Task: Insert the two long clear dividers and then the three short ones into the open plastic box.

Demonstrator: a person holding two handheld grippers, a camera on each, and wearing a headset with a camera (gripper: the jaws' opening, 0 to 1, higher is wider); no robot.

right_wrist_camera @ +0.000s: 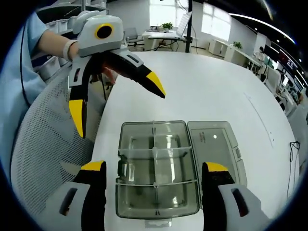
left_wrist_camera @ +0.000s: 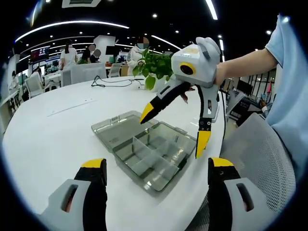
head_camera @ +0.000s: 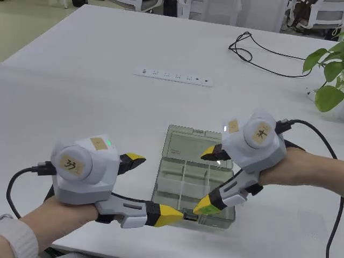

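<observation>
The open plastic box (head_camera: 167,183) is sitting on the white table (head_camera: 80,91), close to the table's near edge, with its lid (head_camera: 191,142) lying flat open on the far side of the box. Clear dividers (right_wrist_camera: 154,151) are standing inside the box, crossing one another and splitting it into compartments. The left gripper (head_camera: 160,187) is hovering at the left of the box, jaws spread wide and gripping nothing. The right gripper (head_camera: 201,181) is hanging over the right side of the box, its jaws also parted and empty. Beyond the box a white power strip (head_camera: 173,76) is lying, and farther to the right of the box a black cable (head_camera: 258,54) and a green plant (head_camera: 328,70) are showing.
</observation>
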